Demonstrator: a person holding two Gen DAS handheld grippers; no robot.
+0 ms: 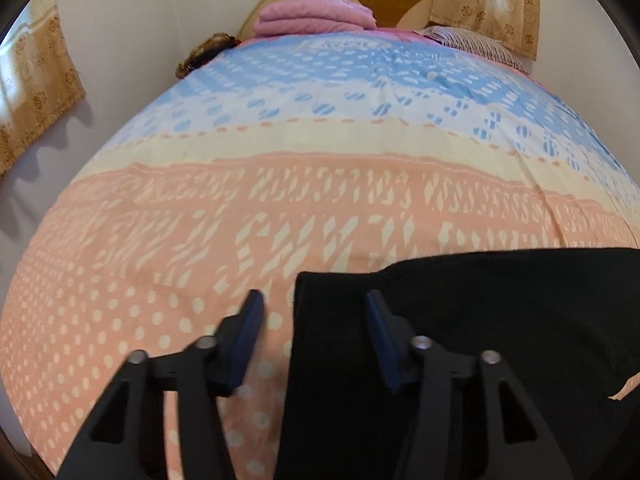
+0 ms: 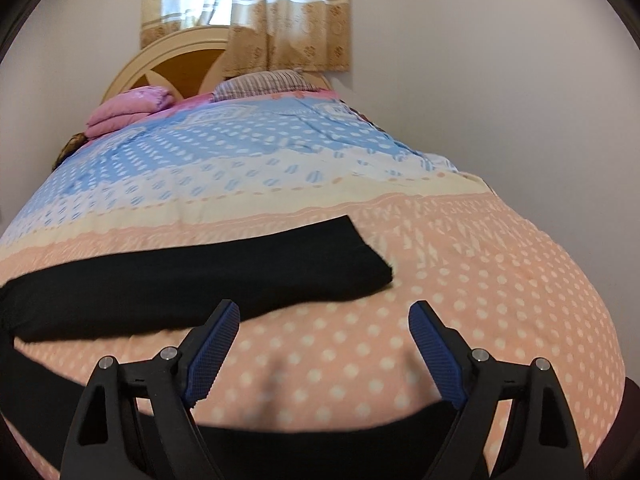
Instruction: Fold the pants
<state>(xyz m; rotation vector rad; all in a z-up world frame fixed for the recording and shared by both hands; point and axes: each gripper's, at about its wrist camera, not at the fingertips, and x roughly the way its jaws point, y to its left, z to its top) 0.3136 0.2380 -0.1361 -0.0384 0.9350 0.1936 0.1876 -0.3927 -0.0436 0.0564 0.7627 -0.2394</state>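
Black pants (image 1: 480, 320) lie flat on the patterned bed cover (image 1: 280, 184) at the lower right of the left wrist view. Their straight left edge runs between the fingers of my left gripper (image 1: 313, 296), whose jaws stand apart with the pads clear of the cloth. In the right wrist view one pant leg (image 2: 200, 280) stretches from the left to its hem near the middle, and a second black leg (image 2: 320, 436) crosses the bottom. My right gripper (image 2: 324, 312) hangs open over the dotted cover (image 2: 460, 280) between the two legs, holding nothing.
A folded pink blanket (image 1: 316, 16) and a striped pillow (image 1: 472, 42) sit by the rounded headboard (image 2: 168, 60) at the far end. Curtains (image 2: 260, 12) hang behind it. A brown bundle (image 1: 204, 54) lies at the bed's far left edge. White walls flank the bed.
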